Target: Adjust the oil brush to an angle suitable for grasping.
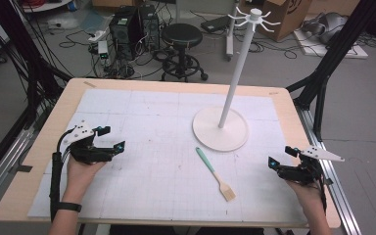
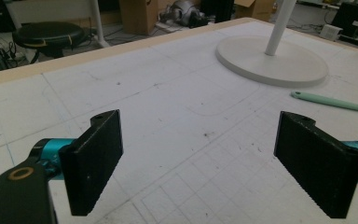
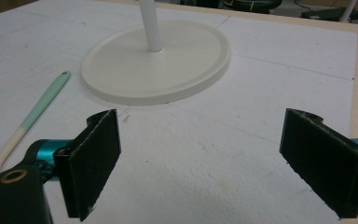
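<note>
Both claws wide apart, holding nothing: left gripper [image 1: 111, 139], right gripper [image 1: 280, 156]. Brush [image 1: 215, 173] lies flat; grab may slip. Tall stand [image 1: 220, 128] might tip if bumped.

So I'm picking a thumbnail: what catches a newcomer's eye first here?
The tall white stand with hooks on top, rising from its round base right of the table's centre. Next, the spatula with a mint-green handle lying flat just in front of that base. An open gripper sits at each side: left gripper, right gripper.

Bare mat [image 1: 147, 147] between both hands, white stand [image 1: 221, 129] mid-table, spatula [image 1: 215, 173] lying just before it
</note>
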A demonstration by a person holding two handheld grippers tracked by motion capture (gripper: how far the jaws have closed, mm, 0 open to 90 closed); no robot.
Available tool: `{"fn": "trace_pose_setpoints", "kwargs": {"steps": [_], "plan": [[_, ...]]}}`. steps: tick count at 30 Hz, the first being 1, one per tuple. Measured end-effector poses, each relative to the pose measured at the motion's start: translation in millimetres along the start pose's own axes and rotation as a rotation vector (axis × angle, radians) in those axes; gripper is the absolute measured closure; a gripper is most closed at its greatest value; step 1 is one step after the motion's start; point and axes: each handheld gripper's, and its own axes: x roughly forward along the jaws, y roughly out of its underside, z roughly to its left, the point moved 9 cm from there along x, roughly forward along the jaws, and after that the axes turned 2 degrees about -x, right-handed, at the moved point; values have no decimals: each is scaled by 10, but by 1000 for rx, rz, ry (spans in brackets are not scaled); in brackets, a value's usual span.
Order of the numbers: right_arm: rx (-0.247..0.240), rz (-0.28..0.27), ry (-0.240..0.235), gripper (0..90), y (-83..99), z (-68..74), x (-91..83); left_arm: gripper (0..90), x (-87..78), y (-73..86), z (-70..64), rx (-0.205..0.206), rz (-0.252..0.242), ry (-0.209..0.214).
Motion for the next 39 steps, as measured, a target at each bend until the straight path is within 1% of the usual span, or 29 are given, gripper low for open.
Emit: {"fn": "trace_pose_setpoints", "kwargs": {"steps": [2,4,8,10,14,16,17,19,21,27,29,31,33,37,39], "plan": [[1,-7,6,116,-10,-21,-7,158,-16,-15,-4,4,-8,2],[-2,-13,11,116,-23,-29,-22,158,-21,-14,-8,6,-6,1],[1,-20,7,116,-40,-26,-49,158,-27,-19,-33,7,-4,7],[-9,-22,11,116,-56,-29,-63,158,-31,-19,-30,7,-3,8],[-7,-25,10,116,-62,-15,-73,158,-46,-21,-27,5,-2,7],[-13,-22,6,116,-66,-11,-78,158,-51,-25,-21,2,-5,8],[-1,-21,4,116,-73,-11,-79,158,-55,-25,-9,0,-5,4],[1,-25,0,116,-79,-11,-85,158,-55,-28,-3,3,-8,2],[0,-25,-5,116,-79,-1,-93,158,-51,-26,2,0,-7,-2],[2,-26,2,116,-89,-4,-118,158,-44,-26,14,2,-8,-4],[2,-25,4,116,-85,-13,-125,158,-37,-23,5,-3,-8,0],[10,-30,3,116,-89,-4,-124,158,-24,-21,1,10,-8,0],[12,-27,4,116,-92,1,-122,158,-22,-17,3,10,-6,-4],[10,-37,-2,116,-131,25,-97,158,-32,-13,34,8,-4,-10],[11,-34,-1,116,-133,29,-89,158,-45,-20,25,15,-5,-8]]}}
